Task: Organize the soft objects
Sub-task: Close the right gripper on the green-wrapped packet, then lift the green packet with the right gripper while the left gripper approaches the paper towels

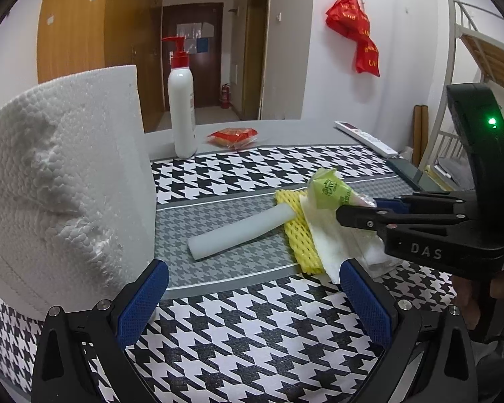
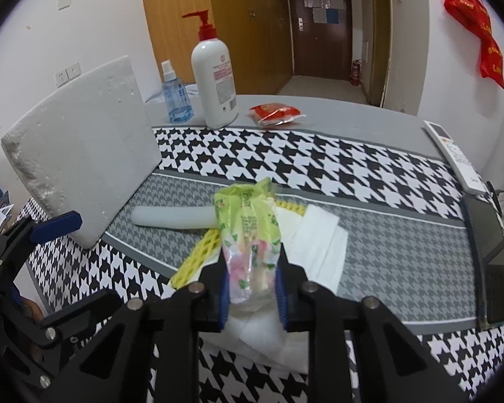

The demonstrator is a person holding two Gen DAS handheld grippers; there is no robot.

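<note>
My right gripper (image 2: 252,255) is shut on a green-and-clear plastic tissue pack (image 2: 248,221), with a blue pad pressed on each side. From the left wrist view, the right gripper (image 1: 344,215) holds the pack (image 1: 329,191) just above a pile of soft items. The pile holds a white foam tube (image 1: 238,235), a yellow foam net (image 1: 299,235) and folded white paper tissue (image 1: 329,245). My left gripper (image 1: 252,268) is open over the patterned cloth, nothing between its fingers. A white foam board (image 1: 60,181) stands tilted at its left.
At the back of the table stand a white pump bottle (image 2: 215,80) and a blue spray bottle (image 2: 174,97), with a red snack packet (image 2: 275,114) beside them. A white remote (image 2: 453,154) and a dark flat device (image 2: 490,258) lie along the right edge.
</note>
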